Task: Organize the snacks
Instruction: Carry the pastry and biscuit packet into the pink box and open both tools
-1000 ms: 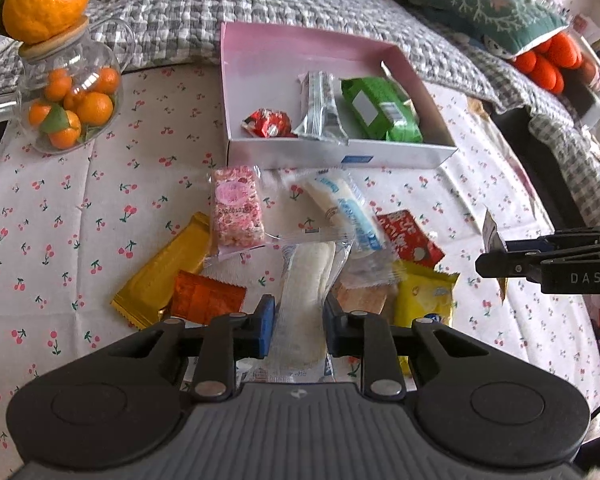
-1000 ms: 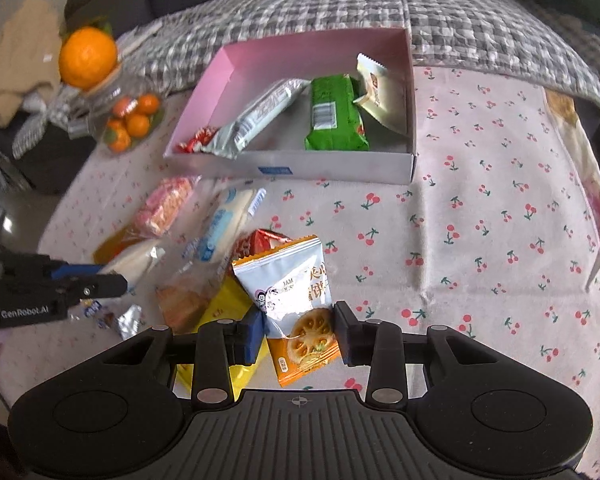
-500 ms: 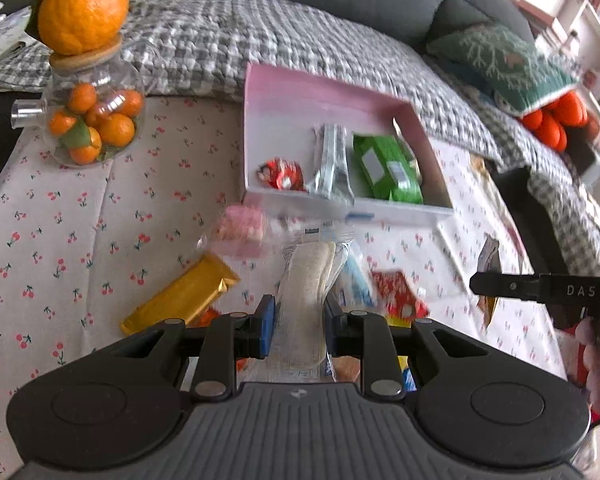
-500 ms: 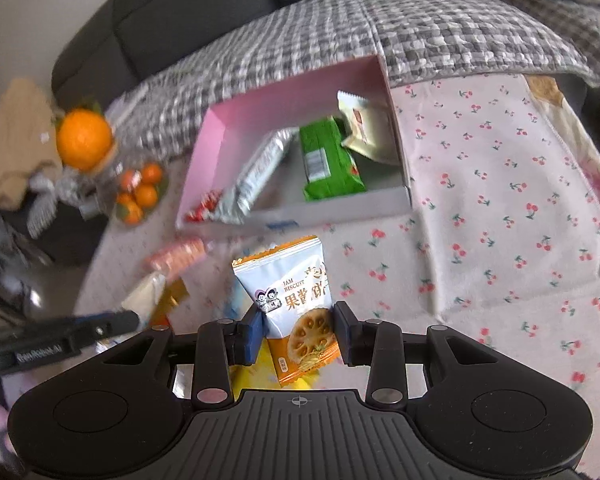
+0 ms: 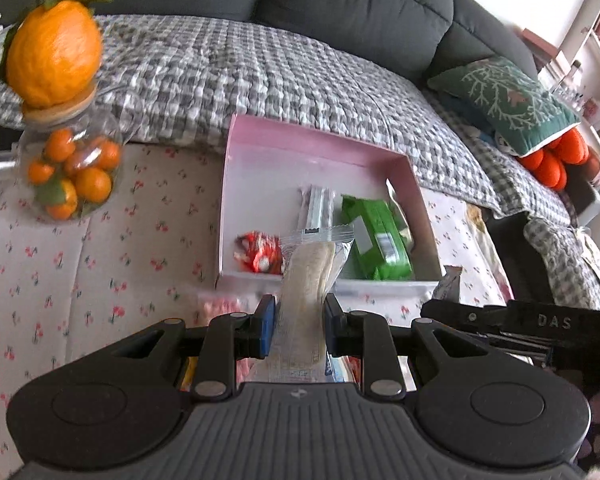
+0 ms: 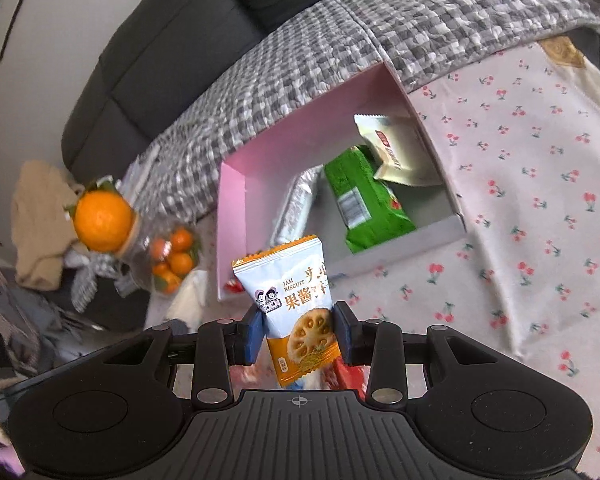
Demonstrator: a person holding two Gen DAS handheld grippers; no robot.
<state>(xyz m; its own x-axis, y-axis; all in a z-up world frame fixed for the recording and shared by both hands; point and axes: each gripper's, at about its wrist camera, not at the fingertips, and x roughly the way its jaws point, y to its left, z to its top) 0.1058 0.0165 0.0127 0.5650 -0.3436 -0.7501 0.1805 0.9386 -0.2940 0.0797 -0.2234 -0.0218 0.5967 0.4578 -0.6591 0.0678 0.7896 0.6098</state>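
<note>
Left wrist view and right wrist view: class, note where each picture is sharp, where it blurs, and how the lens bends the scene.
Left wrist view: the claw and its clear-wrapped cake bar are sharp; the glass jar of oranges is smeared; the sofa back curves. Right wrist view: the jam biscuit packet is crisp; the pink box is softer; edges bow strongly.
</note>
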